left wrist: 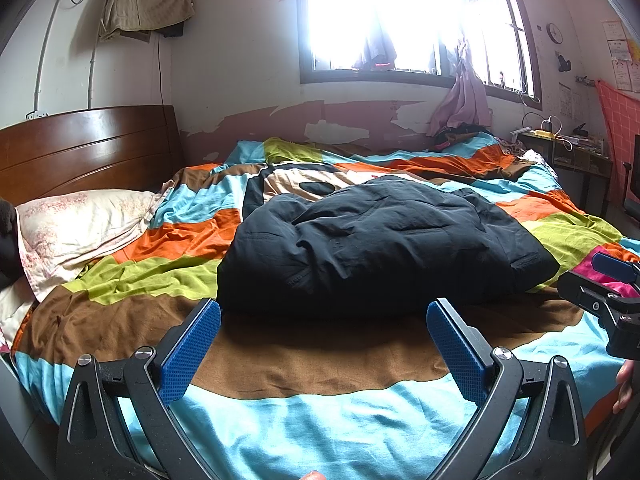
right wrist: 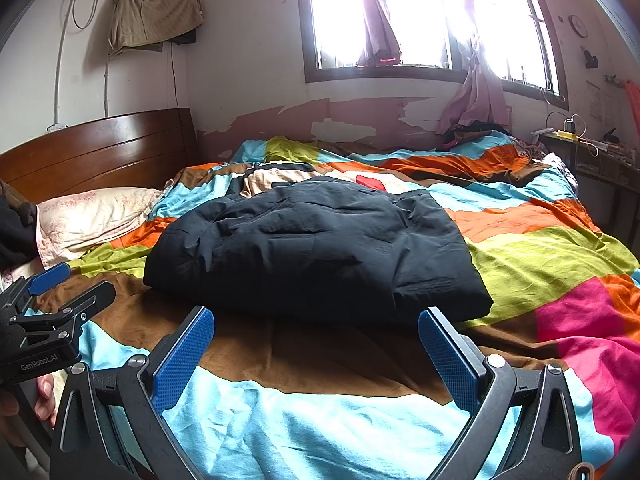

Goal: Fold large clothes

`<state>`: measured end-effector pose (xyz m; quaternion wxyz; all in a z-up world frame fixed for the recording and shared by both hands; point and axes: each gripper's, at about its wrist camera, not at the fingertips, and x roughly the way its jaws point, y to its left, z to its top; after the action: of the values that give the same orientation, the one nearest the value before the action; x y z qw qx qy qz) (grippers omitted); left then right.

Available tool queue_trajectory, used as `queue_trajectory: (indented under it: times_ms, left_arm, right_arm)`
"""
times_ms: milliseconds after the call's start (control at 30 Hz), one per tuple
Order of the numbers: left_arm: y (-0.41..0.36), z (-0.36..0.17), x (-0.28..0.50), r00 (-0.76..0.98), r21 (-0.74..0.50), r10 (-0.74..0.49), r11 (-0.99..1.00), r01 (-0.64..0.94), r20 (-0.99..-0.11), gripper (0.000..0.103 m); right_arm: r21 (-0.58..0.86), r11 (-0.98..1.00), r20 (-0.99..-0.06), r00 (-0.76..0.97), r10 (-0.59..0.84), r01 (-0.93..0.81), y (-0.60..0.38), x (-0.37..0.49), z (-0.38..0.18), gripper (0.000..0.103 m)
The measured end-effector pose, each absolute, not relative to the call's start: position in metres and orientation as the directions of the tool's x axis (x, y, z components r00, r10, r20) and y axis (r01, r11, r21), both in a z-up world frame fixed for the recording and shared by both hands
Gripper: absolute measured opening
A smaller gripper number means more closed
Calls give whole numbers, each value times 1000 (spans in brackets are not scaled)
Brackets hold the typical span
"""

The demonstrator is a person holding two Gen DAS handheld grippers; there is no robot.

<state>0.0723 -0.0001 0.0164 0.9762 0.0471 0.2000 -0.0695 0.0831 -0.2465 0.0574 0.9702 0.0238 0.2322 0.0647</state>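
A large black padded garment (left wrist: 380,240) lies folded into a thick bundle on the colourful patchwork bedspread (left wrist: 280,360); it also shows in the right wrist view (right wrist: 316,248). My left gripper (left wrist: 324,312) is open and empty, held just short of the bundle's near edge. My right gripper (right wrist: 316,320) is open and empty, also just in front of the bundle's near edge. The right gripper shows at the right edge of the left wrist view (left wrist: 612,292). The left gripper shows at the left edge of the right wrist view (right wrist: 52,304).
A floral pillow (left wrist: 80,228) lies at the left by the wooden headboard (left wrist: 80,148). A window (left wrist: 400,20) with pink curtains is behind the bed. A cluttered desk (left wrist: 568,148) stands at the far right. A beige cloth (left wrist: 144,0) hangs on the wall.
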Motion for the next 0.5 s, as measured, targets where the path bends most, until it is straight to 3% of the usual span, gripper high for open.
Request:
queue_trajectory:
  times_ms: [500]
  left_arm:
    - [-29, 15, 71, 904, 105, -113, 980, 170, -412, 101]
  right_arm:
    - [77, 990, -449, 883, 138, -116, -247, 83, 58, 103]
